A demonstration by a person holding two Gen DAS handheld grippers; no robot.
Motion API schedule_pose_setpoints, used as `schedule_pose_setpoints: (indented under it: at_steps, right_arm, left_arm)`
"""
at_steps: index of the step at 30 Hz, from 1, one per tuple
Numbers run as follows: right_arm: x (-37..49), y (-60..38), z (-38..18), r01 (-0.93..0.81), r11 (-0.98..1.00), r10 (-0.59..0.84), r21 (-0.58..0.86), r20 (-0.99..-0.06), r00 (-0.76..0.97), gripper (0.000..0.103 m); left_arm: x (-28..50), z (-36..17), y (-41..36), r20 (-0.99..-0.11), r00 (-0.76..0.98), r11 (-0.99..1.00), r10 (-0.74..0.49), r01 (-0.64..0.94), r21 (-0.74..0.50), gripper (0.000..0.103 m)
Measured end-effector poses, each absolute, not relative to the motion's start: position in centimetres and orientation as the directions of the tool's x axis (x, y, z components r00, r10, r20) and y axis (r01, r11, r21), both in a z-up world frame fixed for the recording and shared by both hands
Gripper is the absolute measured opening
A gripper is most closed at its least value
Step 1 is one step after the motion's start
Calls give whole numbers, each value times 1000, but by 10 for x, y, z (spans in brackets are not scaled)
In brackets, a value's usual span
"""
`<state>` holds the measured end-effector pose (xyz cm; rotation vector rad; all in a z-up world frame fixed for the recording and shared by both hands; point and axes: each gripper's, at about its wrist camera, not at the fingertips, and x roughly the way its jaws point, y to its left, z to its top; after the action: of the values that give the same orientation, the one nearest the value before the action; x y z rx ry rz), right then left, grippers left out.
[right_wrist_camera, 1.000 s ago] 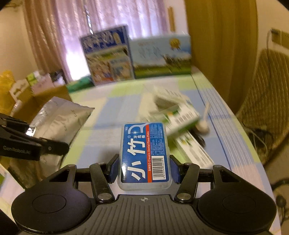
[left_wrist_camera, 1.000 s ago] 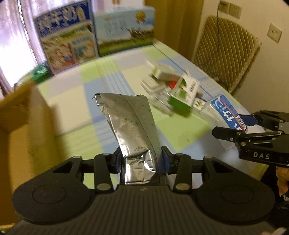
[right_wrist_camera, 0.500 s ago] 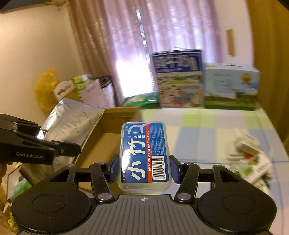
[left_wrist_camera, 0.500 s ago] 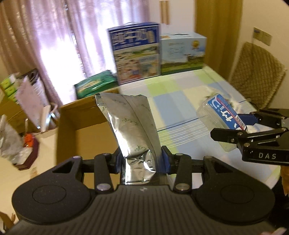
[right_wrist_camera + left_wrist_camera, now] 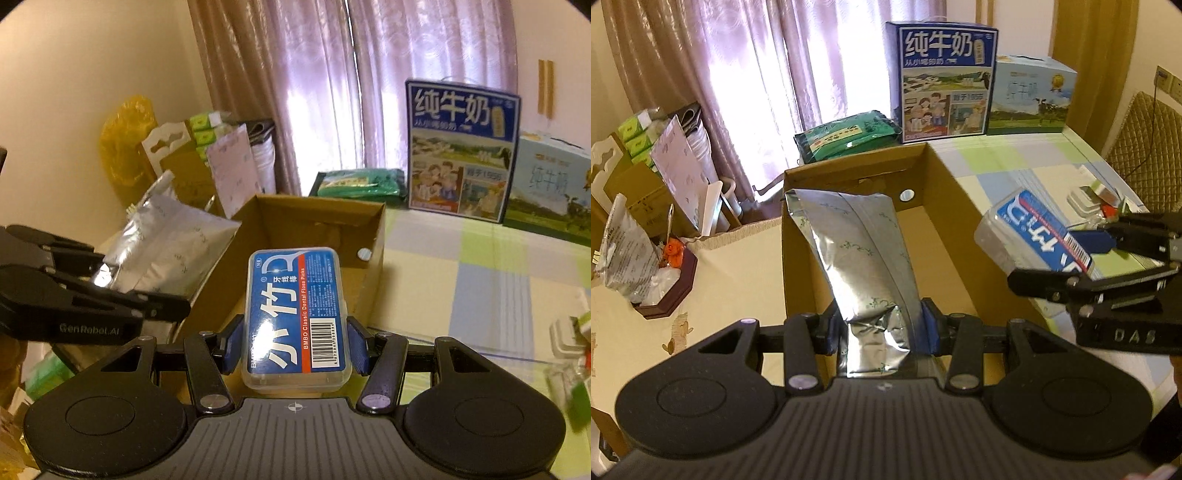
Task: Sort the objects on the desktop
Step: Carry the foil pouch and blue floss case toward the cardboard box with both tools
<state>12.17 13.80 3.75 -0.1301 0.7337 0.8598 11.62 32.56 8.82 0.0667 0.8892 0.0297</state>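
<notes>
Foil pouch clamped in left tongs — over box.

Silver pouch, blue-labelled floss box, brown carton, checked tablecloth

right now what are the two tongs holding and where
Left tongs: silver foil pouch, by its crumpled lower end. Right tongs: dental floss pick box, by its long sides.

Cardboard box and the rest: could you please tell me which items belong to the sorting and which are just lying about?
In the job:
silver foil pouch
dental floss pick box
cardboard box
left tongs
right tongs

Lying about:
blue milk carton
green packet
</notes>
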Motion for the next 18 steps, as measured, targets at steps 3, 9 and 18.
schedule_pose_setpoints:
  at_steps: [3,9,18]
  right_arm:
    - [125,146,27,-730,663,633,169,-648,424,53]
    - [133,154,13,-728,665,621,166,-665,416,53]
    - [134,164,4,-731,662,619,167,-671,407,53]
  left_arm:
    - [128,80,334,-775,630,998,49,0,64,37]
    - [144,62,339,-787,615,998,43,9,61,37]
    - [154,57,349,-779,626,999,37,-8,41,36]
